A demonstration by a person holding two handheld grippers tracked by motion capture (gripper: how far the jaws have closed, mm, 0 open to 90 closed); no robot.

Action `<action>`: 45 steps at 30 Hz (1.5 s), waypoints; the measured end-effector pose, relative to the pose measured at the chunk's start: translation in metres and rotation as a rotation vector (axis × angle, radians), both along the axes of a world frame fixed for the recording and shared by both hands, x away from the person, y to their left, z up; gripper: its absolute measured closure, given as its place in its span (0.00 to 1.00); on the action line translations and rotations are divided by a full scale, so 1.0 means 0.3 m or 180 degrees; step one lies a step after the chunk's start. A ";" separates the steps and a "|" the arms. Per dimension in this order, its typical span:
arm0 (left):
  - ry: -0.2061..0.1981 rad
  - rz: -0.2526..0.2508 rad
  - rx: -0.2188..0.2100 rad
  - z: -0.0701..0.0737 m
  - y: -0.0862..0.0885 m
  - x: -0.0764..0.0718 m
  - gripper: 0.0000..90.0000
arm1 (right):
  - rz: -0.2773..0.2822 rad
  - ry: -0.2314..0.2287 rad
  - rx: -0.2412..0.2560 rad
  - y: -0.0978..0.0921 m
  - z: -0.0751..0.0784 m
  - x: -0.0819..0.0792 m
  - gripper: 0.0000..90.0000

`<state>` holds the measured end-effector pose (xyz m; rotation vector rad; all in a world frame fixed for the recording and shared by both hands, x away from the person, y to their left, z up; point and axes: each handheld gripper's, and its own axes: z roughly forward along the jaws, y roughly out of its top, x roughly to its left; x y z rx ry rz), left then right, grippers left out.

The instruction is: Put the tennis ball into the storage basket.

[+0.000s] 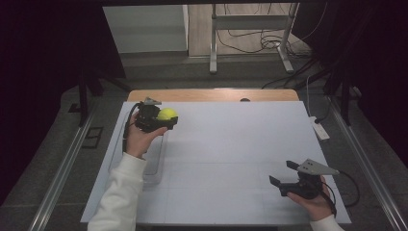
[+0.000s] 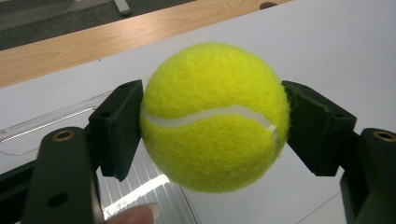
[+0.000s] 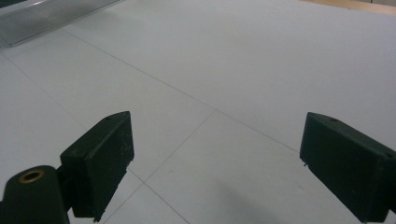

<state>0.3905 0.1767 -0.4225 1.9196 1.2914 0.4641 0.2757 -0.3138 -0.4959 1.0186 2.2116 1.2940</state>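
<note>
Left gripper (image 1: 166, 120) raised over the far left part of the worktop (image 1: 231, 144), jaws clamped on a yellow tennis ball (image 1: 167, 114), one pad pressed to each side of it. Seen close in the left gripper view, ball (image 2: 214, 116) held clear of the surface, white seam curving across its front, a fingertip (image 2: 137, 215) showing at the bottom edge. Directly below and a little behind the ball, a clear plastic tray (image 1: 155, 163), lying flat on the white sheet along the left side; ribbed floor and rim of that tray (image 2: 51, 122) visible beneath the left jaw. Nothing between ball and tray.

Right gripper (image 1: 285, 174) low over the near right corner of the worktop, well apart from the ball, jaws spread wide with nothing between them. In the right gripper view, bare white sheet (image 3: 224, 93) with thin ruled lines ahead of the jaws, and a corner of the tray (image 3: 42, 18) far off at the top left.

Strip of bare wood (image 1: 211, 95) along the far edge of the worktop, beyond the sheet. White power strip (image 1: 320, 129) off the right edge, on the floor. Metal stand legs (image 1: 250, 43) and loose cables (image 1: 255, 41) farther back, well clear of both grippers.
</note>
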 end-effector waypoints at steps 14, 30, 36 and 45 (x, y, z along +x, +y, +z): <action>-0.0020 0.0158 0.0007 0.003 0.055 0.002 0.29 | -0.0004 -0.0003 -0.0014 0.000 -0.001 0.000 0.11; -0.0010 0.0368 -0.0029 0.001 0.129 0.011 0.29 | -0.0003 -0.0004 -0.0021 0.001 -0.002 0.001 0.11; -0.0010 0.0441 -0.0013 -0.003 0.153 0.015 0.29 | -0.0007 -0.0003 -0.0023 0.000 -0.002 0.001 0.11; 0.0026 0.0586 0.0054 -0.017 0.190 0.027 0.29 | -0.0010 0.0001 -0.0040 0.002 -0.003 0.002 0.11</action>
